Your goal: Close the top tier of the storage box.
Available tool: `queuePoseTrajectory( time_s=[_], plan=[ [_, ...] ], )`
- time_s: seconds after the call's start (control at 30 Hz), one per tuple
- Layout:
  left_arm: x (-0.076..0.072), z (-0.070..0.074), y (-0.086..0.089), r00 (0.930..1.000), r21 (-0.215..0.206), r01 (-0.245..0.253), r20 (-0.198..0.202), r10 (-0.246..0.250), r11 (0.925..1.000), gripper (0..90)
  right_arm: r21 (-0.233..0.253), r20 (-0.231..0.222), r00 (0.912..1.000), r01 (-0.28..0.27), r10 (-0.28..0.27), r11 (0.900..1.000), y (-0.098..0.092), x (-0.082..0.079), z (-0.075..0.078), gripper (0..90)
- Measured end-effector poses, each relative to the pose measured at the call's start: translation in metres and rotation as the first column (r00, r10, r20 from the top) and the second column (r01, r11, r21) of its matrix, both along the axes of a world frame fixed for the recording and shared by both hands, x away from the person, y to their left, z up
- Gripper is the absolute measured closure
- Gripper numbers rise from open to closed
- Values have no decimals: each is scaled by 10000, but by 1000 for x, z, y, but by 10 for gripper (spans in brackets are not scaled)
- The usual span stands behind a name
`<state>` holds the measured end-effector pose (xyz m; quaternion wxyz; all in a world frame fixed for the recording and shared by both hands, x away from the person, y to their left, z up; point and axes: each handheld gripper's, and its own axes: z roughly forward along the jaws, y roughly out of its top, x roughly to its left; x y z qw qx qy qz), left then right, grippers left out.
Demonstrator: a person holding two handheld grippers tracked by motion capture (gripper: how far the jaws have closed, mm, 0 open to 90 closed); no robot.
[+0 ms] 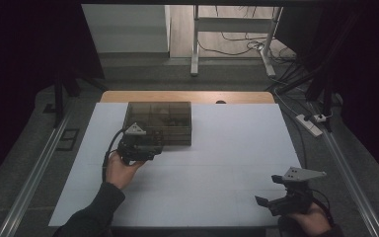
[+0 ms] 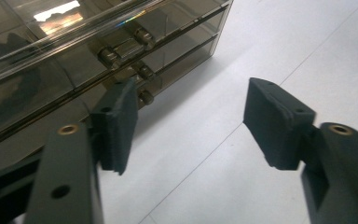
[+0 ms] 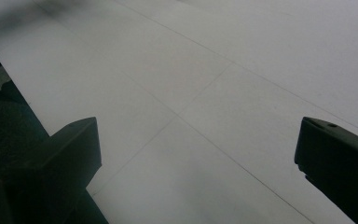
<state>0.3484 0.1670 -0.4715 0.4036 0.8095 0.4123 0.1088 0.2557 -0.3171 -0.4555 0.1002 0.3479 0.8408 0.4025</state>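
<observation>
White table (image 1: 217,163), dark room around it.
My left gripper (image 2: 191,121) gapes wide beside the smoky plastic box (image 1: 159,121); my right gripper (image 3: 196,154) hangs wide too.

A wooden table (image 1: 187,96) carried a white sheet (image 1: 217,163) over most of its top. A smoky, compartmented plastic box (image 1: 159,122) lay on the sheet, far left.

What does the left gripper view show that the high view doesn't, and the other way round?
Left gripper view alone: small round knobs on the front of the smoky plastic drawer box, beside one pad of the open left gripper.

High view alone: the right gripper, open, near the table's front right, plus a hand, the floor and a metal stand.

Both: the box, the left gripper and the white table.
</observation>
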Motion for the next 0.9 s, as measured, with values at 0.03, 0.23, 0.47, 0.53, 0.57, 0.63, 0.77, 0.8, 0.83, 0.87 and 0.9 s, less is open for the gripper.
queuePoseTrajectory(
  time_s=[0.03,0.23,0.47,0.53,0.57,0.63,0.77,0.8,0.83,0.87,0.9],
  plan=[
    [0,0,0,10000,-33,5,-8,-5,10000,323,1,3,10000,-1,1,10000,0,0,0,3],
    [-3,2,1,10000,-291,44,-62,-46,9996,241,-1,9,10000,-8,8,10000,0,0,0,3],
    [-5,3,1,9997,-669,211,-138,-221,9975,179,-22,15,10000,-15,16,10000,0,0,0,3],
    [-6,3,1,9996,-654,247,-126,-255,9976,171,-20,21,10000,-21,21,10000,0,0,0,3],
    [-7,3,1,9995,-657,261,-133,-270,9975,164,-21,21,10000,-17,17,10000,0,0,0,3],
    [-8,4,0,9996,-648,271,-105,-279,9975,155,-27,17,10000,-24,24,10000,0,0,0,3],
    [-10,4,-1,9993,-642,361,-116,-369,9973,130,-26,24,10000,-26,26,10000,0,0,0,3],
    [-10,4,-2,9990,-678,419,-129,-429,9968,122,-24,26,10000,-24,24,10000,0,0,0,3],
    [-11,4,-2,9988,-665,472,-101,-480,9967,110,-26,28,10000,-28,28,10000,0,0,0,2],
    [-12,5,-3,9987,-670,485,-104,-493,9966,100,-30,26,10000,-31,31,10000,0,0,0,3],
    [-12,5,-3,9984,-691,548,-110,-557,9961,92,-30,27,10000,-30,30,10000,0,0,0,3]
  ],
)
